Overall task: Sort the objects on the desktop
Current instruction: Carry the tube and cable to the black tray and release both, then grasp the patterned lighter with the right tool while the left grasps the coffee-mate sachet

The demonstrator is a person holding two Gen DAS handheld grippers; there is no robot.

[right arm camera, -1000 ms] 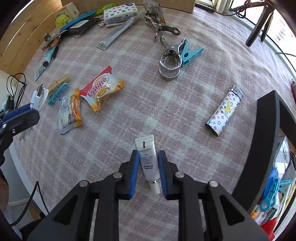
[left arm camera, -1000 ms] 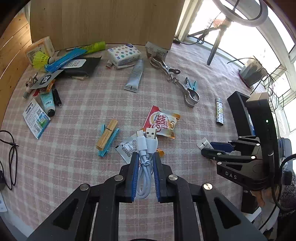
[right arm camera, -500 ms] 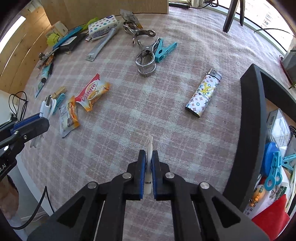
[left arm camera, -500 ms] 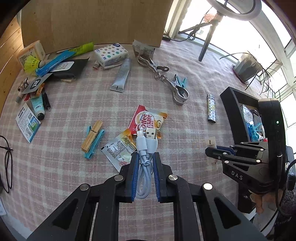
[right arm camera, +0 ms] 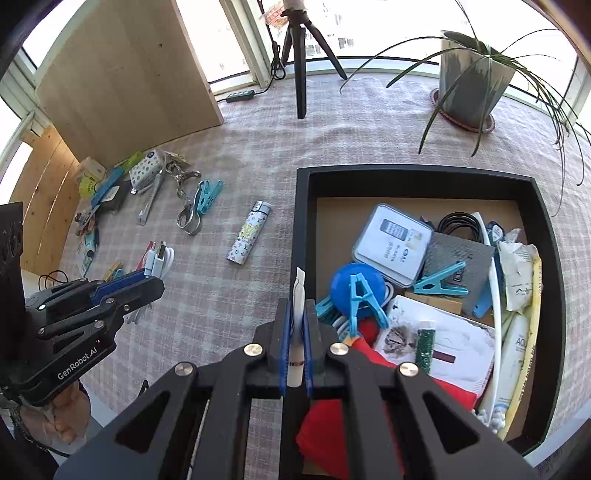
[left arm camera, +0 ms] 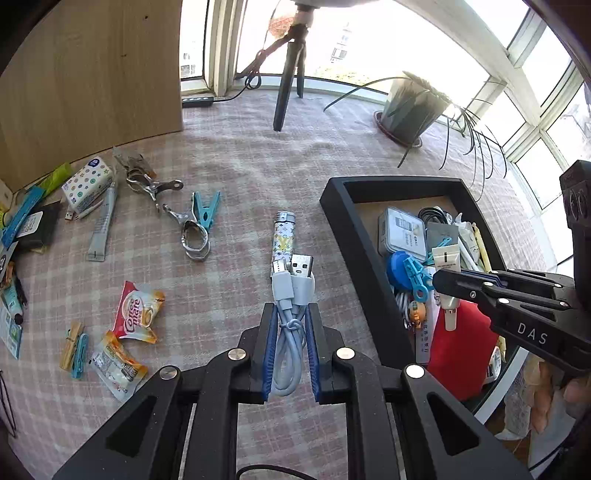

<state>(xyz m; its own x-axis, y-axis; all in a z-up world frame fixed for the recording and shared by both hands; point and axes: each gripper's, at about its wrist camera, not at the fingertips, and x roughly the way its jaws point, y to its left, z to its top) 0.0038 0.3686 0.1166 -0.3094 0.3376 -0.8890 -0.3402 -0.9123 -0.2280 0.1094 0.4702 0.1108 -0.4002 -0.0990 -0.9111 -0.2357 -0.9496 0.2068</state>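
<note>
Above: left gripper (left arm camera: 291, 314) clamps a coiled white rubbery cable (left arm camera: 290, 295); right gripper (right arm camera: 295, 317) pinches a flat white tube (right arm camera: 298, 295) over the black tray's rim (right arm camera: 304, 229).

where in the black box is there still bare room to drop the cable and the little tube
Bare floor shows along the far wall of the black box, beyond the grey case and black cord. The near half is piled up: blue clips, papers, red cloth. Outside, the cloth between lighter and box is bare.

Sunlit windows (right arm camera: 369, 22), wood panel (right arm camera: 125, 85), checked tablecloth (right arm camera: 258, 147), probably balcony.
</note>
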